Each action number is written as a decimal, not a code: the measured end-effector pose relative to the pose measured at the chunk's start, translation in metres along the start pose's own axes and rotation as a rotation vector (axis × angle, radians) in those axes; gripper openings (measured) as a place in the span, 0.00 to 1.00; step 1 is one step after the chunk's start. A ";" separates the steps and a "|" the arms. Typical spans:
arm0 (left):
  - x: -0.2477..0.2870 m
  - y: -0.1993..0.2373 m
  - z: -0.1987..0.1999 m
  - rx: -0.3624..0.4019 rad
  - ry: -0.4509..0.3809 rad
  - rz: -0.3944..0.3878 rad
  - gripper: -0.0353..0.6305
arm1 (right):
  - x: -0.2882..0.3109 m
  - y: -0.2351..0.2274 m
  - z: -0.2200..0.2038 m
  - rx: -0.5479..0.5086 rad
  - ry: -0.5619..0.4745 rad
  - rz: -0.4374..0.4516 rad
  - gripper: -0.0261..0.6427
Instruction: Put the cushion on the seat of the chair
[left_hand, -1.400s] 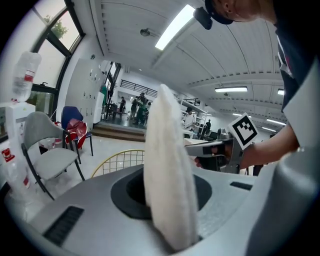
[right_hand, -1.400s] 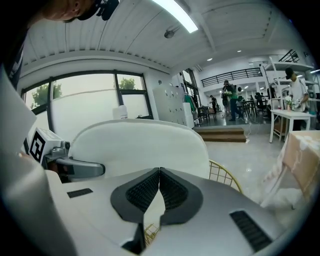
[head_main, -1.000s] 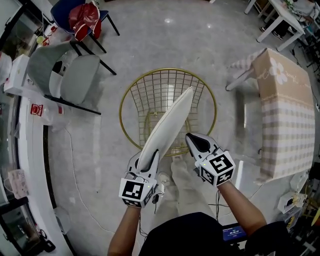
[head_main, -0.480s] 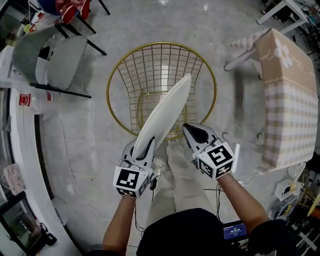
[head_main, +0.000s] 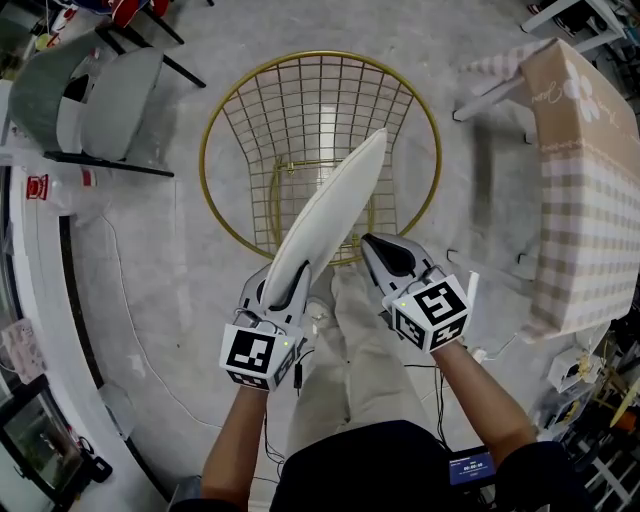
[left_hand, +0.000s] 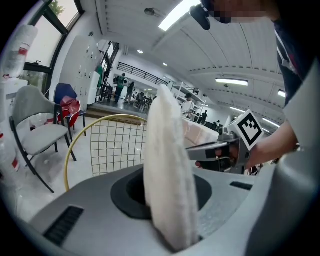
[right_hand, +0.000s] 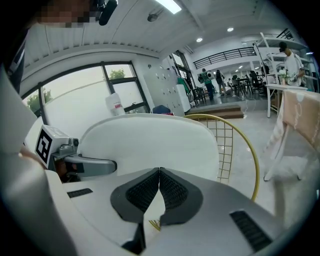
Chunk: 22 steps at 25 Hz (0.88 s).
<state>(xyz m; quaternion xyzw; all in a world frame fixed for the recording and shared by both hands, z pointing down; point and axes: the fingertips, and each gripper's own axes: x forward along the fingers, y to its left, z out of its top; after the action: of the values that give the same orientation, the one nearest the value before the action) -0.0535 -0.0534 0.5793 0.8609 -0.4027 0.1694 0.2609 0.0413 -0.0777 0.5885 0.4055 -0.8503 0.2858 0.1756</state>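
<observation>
Head view: the left gripper (head_main: 283, 290) is clamped on the near edge of the white cushion (head_main: 330, 215). The cushion stands on its edge and slants up to the right, its far tip over the gold wire chair (head_main: 204, 160). In the left gripper view the cushion (left_hand: 167, 175) fills the narrow gap between the jaws. The right gripper (head_main: 385, 255), its jaws together on nothing, sits just right of the cushion. Bare floor (head_main: 190, 290) rings the chair's rim. A grey chair (head_main: 110, 100) at far left and a checked-cloth table (head_main: 590, 180) at right both stand well apart from it.
</observation>
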 end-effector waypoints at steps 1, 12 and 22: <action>0.001 0.001 -0.002 0.002 0.003 -0.001 0.15 | 0.001 -0.001 -0.002 0.004 0.000 -0.003 0.07; 0.011 0.011 -0.017 -0.011 0.007 0.000 0.15 | 0.010 -0.021 -0.036 0.045 0.032 -0.035 0.07; 0.011 0.013 -0.030 -0.044 0.017 -0.011 0.15 | 0.028 -0.020 -0.048 0.060 0.034 -0.028 0.07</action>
<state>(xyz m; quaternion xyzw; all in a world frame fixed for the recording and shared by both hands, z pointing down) -0.0592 -0.0494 0.6132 0.8557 -0.3992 0.1664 0.2841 0.0432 -0.0739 0.6478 0.4176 -0.8325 0.3154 0.1817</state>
